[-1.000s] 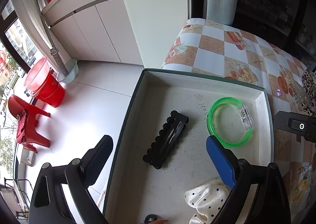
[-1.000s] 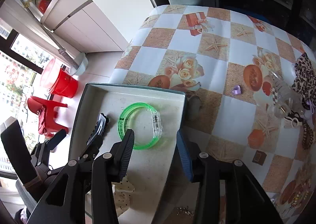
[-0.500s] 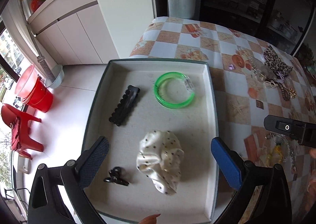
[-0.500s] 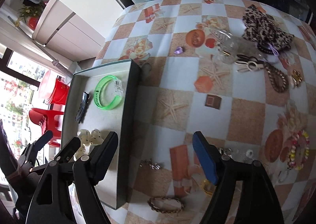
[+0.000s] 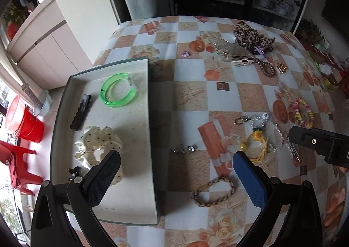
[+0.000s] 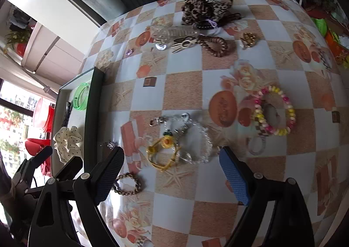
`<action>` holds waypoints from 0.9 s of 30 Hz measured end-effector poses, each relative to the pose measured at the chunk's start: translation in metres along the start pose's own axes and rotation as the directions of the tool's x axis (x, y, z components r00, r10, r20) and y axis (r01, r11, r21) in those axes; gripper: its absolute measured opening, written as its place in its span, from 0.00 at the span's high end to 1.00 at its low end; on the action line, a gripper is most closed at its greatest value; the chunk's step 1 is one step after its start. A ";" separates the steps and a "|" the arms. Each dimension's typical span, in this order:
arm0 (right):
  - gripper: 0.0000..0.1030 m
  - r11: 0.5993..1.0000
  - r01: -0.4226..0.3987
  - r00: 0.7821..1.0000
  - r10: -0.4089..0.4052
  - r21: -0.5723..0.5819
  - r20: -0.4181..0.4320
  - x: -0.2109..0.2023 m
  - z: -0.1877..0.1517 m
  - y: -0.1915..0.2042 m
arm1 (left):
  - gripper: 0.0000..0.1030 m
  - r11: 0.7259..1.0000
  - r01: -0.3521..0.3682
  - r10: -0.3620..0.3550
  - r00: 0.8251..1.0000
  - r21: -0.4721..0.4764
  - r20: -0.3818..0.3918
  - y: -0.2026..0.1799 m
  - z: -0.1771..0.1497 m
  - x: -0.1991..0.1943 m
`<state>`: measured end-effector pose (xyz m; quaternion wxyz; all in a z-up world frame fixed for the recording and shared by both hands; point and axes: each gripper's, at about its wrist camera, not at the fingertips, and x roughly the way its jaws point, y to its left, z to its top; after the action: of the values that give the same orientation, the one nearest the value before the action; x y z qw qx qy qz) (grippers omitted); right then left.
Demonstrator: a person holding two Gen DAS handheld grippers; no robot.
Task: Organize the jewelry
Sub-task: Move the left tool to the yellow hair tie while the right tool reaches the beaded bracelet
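A shallow tray [image 5: 150, 116] at the table's left edge holds a green bangle [image 5: 118, 90], a black hair clip [image 5: 80, 111], a polka-dot scrunchie [image 5: 98, 144] and a small black claw clip [image 5: 73, 171]. My left gripper [image 5: 174, 178] is open and empty above the tray's right rim. A braided bracelet [image 5: 213, 191] lies on the cloth between its fingers. My right gripper [image 6: 172, 173] is open and empty above a yellow flower charm with a clear bead bracelet [image 6: 174, 144]. The tray also shows in the right wrist view [image 6: 92, 116].
More jewelry lies on the checkered tablecloth: a pink-yellow bead bracelet [image 6: 274, 112], a brown bead chain [image 6: 214, 45], a leopard scrunchie [image 6: 200, 8], a gold piece [image 6: 247, 40], a small silver piece [image 5: 184, 149]. Red buckets and a red stool stand on the floor left.
Both grippers have pulled back and swung right, away from the tray and out over the table. The view now takes in the loose jewelry. Both stay open and empty.
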<state>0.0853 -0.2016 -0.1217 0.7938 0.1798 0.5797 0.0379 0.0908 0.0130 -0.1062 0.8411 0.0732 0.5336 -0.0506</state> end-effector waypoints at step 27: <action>0.12 0.976 0.212 0.973 -0.208 0.041 -0.096 0.003 -0.003 -0.116 | 0.03 0.971 0.154 -0.129 0.981 0.181 -0.143 -0.083 -0.004 0.065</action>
<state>0.0663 -0.3079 -0.1635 0.7612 0.1355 0.6320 -0.0528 0.1015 -0.0682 -0.1728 0.7877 0.1185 0.5839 -0.1565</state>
